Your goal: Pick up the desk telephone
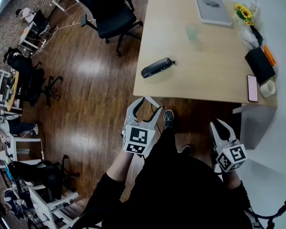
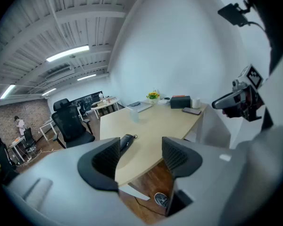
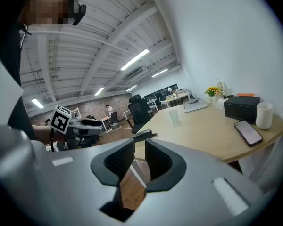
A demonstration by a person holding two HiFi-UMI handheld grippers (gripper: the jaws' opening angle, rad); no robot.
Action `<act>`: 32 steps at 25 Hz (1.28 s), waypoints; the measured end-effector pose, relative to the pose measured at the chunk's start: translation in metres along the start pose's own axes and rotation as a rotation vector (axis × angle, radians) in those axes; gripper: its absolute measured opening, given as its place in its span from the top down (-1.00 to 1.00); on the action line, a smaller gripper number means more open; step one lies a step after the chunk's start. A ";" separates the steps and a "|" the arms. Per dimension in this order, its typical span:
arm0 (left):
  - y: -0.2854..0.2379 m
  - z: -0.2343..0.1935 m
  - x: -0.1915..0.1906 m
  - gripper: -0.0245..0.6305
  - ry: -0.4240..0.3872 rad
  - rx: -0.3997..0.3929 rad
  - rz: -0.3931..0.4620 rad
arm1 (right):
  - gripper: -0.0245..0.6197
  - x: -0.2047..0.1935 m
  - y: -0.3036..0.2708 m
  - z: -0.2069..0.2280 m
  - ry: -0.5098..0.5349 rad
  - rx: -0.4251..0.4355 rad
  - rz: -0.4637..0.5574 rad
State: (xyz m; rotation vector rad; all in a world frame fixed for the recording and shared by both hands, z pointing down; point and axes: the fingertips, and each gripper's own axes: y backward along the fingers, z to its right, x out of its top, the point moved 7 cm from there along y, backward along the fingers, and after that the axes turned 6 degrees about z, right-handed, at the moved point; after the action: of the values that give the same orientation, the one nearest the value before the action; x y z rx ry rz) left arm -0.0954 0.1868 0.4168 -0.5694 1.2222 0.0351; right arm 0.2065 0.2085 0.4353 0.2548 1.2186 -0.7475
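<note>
The desk telephone, a black handset (image 1: pixel 156 67), lies near the front left corner of the light wooden table (image 1: pixel 209 66). It also shows in the left gripper view as the handset (image 2: pixel 126 141) and in the right gripper view as the handset (image 3: pixel 142 135). My left gripper (image 1: pixel 148 106) hovers over the floor just short of the table's front edge, below the handset, open and empty (image 2: pixel 141 157). My right gripper (image 1: pixel 218 127) hangs lower right, off the table, with its jaws drawn together to a narrow slit and nothing in them (image 3: pixel 140 157).
On the table stand a clear cup (image 1: pixel 192 31), a grey laptop (image 1: pixel 213 8), yellow flowers (image 1: pixel 243 12), a black box (image 1: pixel 260 65), a smartphone (image 1: pixel 252 88) and a white mug (image 1: pixel 268 88). A black office chair (image 1: pixel 107 11) stands left of the table. A white wall runs along the right.
</note>
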 end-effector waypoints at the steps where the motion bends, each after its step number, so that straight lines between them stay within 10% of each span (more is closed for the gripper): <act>1: -0.015 -0.012 -0.003 0.12 -0.011 -0.001 -0.010 | 0.70 0.002 -0.010 0.006 0.005 -0.008 -0.004; 13: -0.209 -0.126 -0.058 0.10 -0.131 -0.270 -0.238 | 0.77 0.079 -0.165 0.028 0.060 -0.102 -0.041; 21: -0.264 -0.121 -0.092 -0.02 -0.227 -0.496 -0.389 | 0.77 0.097 -0.237 0.038 0.036 -0.134 -0.059; 32: -0.289 -0.103 -0.120 -0.02 -0.307 -0.552 -0.566 | 0.77 0.104 -0.271 0.076 0.010 -0.040 -0.078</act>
State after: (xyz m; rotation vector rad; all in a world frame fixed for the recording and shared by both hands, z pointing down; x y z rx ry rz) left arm -0.1349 -0.0737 0.6150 -1.3260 0.7104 -0.0197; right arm 0.1051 -0.0738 0.4230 0.1787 1.2572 -0.7890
